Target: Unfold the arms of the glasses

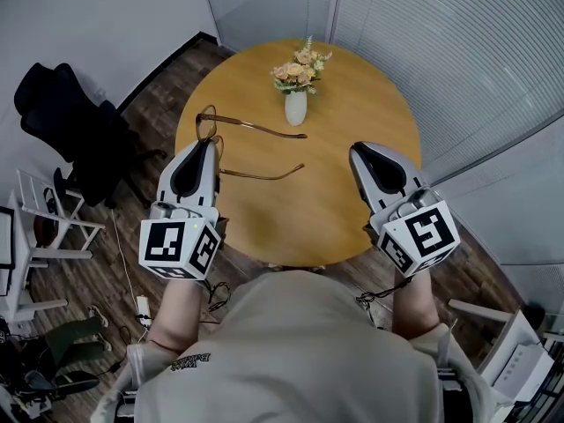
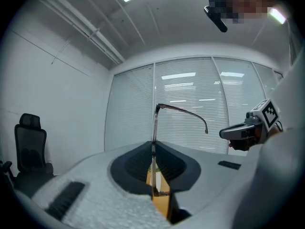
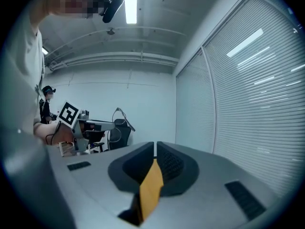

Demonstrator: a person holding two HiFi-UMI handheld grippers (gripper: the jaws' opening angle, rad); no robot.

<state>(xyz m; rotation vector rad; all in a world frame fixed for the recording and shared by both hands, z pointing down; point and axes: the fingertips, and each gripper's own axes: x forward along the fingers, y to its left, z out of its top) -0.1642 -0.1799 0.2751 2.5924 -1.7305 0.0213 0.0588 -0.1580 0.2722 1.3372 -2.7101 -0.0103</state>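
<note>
Thin brown glasses [image 1: 261, 128] hang over the left part of the round wooden table [image 1: 361, 104]. Both of their arms stretch out to the right, one above the other in the head view. My left gripper [image 1: 209, 144] is shut on the front frame at its left end. In the left gripper view the frame [image 2: 154, 128] stands upright between the pads [image 2: 167, 162], and one arm curves off to the right. My right gripper [image 1: 357, 149] is shut and holds nothing. It hovers over the table's right side, well apart from the glasses.
A white vase of flowers [image 1: 296, 104] stands on the table beyond the glasses. A black office chair [image 1: 62, 113] and a white rack [image 1: 35, 214] are on the wooden floor to the left. Blinds line the wall on the right. Cables lie near my feet.
</note>
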